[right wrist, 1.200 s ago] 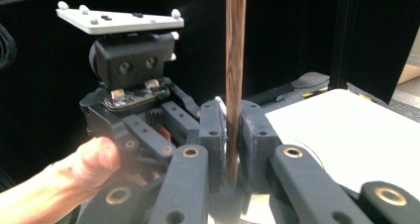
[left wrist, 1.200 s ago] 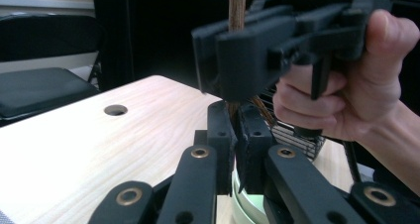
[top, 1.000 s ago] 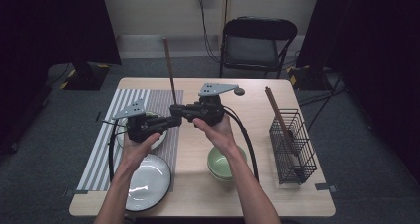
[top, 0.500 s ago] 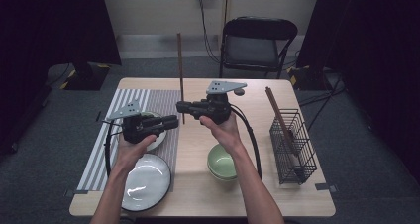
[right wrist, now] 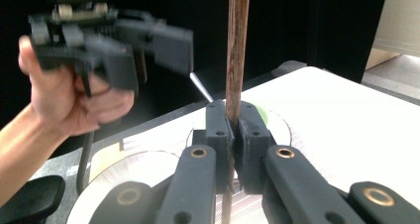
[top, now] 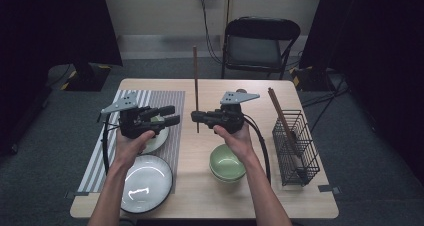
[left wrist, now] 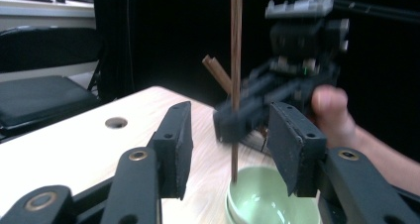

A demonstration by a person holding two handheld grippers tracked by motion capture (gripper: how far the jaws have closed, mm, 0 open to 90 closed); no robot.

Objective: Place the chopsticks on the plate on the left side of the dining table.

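My right gripper [top: 197,117] is shut on a long brown chopstick [top: 195,81] and holds it upright above the middle of the table. In the right gripper view, the jaws [right wrist: 232,135] pinch the chopstick [right wrist: 236,45] near its lower end. My left gripper [top: 167,115] is open a short way to the left, over the striped placemat [top: 165,98], pointing at the stick. In the left gripper view, the chopstick [left wrist: 236,60] stands beyond the gap of my open left gripper [left wrist: 235,149], not touching either pad, with the right gripper [left wrist: 292,80] behind it.
Stacked green bowls [top: 227,163] sit below the right hand. A white plate [top: 145,182] lies at the front left, and a small white dish [top: 156,137] is under the left gripper. A wire basket [top: 295,146] with more chopsticks stands at the right. A chair [top: 260,41] stands beyond the table.
The right gripper has carried the chopstick to the right and turned it from tilted to upright. The two grippers, close together before, now stand apart.
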